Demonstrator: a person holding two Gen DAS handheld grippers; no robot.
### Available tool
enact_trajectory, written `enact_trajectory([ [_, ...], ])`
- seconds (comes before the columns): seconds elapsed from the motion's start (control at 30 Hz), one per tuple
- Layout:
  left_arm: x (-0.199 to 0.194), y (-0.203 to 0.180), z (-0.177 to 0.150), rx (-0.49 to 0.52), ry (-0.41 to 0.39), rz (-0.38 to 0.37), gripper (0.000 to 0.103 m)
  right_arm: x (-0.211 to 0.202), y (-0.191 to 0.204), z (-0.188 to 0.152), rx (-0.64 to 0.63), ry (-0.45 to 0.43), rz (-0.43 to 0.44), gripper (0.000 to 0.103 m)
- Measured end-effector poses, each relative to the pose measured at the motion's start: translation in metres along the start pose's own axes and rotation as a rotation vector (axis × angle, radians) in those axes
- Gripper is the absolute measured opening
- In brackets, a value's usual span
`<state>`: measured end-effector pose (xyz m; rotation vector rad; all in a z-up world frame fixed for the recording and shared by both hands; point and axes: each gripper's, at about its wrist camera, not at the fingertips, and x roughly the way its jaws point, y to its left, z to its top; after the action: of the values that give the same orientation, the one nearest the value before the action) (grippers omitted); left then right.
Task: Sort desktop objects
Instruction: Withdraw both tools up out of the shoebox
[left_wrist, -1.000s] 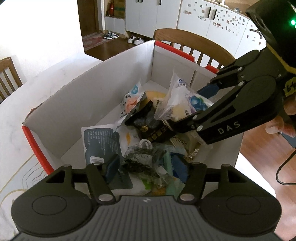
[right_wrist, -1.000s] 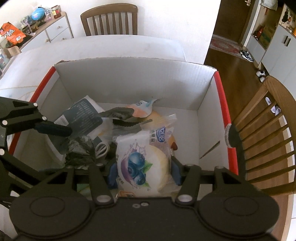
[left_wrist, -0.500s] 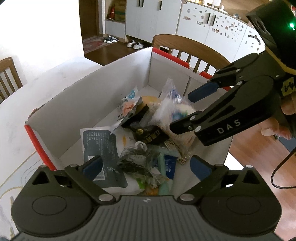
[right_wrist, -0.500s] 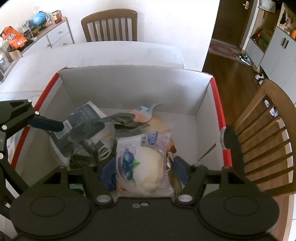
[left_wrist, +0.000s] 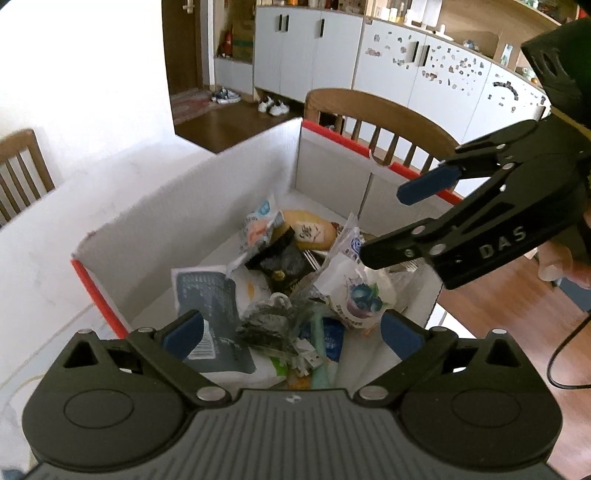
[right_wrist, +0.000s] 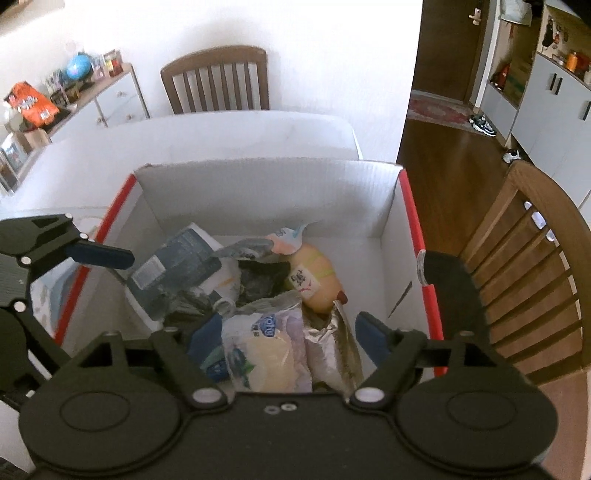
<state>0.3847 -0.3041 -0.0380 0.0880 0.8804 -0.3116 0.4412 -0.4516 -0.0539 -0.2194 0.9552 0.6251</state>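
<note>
1. White cardboard box (left_wrist: 192, 206) with red edges, on a white table (right_wrist: 229, 129), full of snack packs and odds and ends
2. Left gripper (left_wrist: 291, 328) above the near side of the box, jaws spread as wide as they go, gripping nothing, blue pads (left_wrist: 183, 332) clear of the packs below
3. Right gripper (right_wrist: 284, 336) above the box too, jaws opening, nothing pinched
4. Blueberry bread pack (right_wrist: 266, 350) lying loose in the box between the right gripper's pads, touching neither that can be seen; same pack (left_wrist: 354, 291) in the left view, propped up on the pile under the right gripper's tip
5. Silver foil pack (right_wrist: 332, 350) just beside the bread pack, on the side nearer the box's right red edge
6. Dark grey pouch (left_wrist: 214, 314) with a white label, in the box on the left gripper's side, resting on white wrappers
7. Yellow bun (right_wrist: 314, 277) in clear wrap near the far wall of the box, with a pink and blue packet (right_wrist: 284, 240) just behind it
8. Black packet (left_wrist: 284, 266) in the middle of the box, crinkly dark bag (left_wrist: 273, 325) nearer the left gripper
9. Wooden chair (right_wrist: 218, 81) past the far side of the table, another wooden chair (left_wrist: 388, 122) close against the box's red edge
10. Person's fingers (left_wrist: 557, 262) around the right gripper's handle, outside the box
</note>
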Motion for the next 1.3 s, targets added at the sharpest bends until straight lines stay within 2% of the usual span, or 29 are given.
enact_trajectory([
  [0.07,-0.009,-0.003,-0.001,0.007,-0.037,0.030,0.103,-0.008,0.002,-0.002,0.015,-0.024,0.016,0.082],
  [0.5,-0.056,-0.009,-0.008,-0.023,-0.140,0.089,0.103,-0.058,0.023,-0.013,0.026,-0.167,0.061,0.085],
  [0.63,-0.063,-0.007,-0.010,-0.065,-0.137,0.112,0.103,-0.069,0.030,-0.017,0.012,-0.207,0.072,0.087],
  [0.87,-0.076,-0.010,-0.014,-0.074,-0.160,0.159,0.103,-0.078,0.038,-0.028,0.006,-0.257,0.076,0.092],
  [1.3,-0.084,-0.014,-0.029,-0.094,-0.153,0.168,0.103,-0.084,0.055,-0.056,0.038,-0.300,0.048,0.092],
])
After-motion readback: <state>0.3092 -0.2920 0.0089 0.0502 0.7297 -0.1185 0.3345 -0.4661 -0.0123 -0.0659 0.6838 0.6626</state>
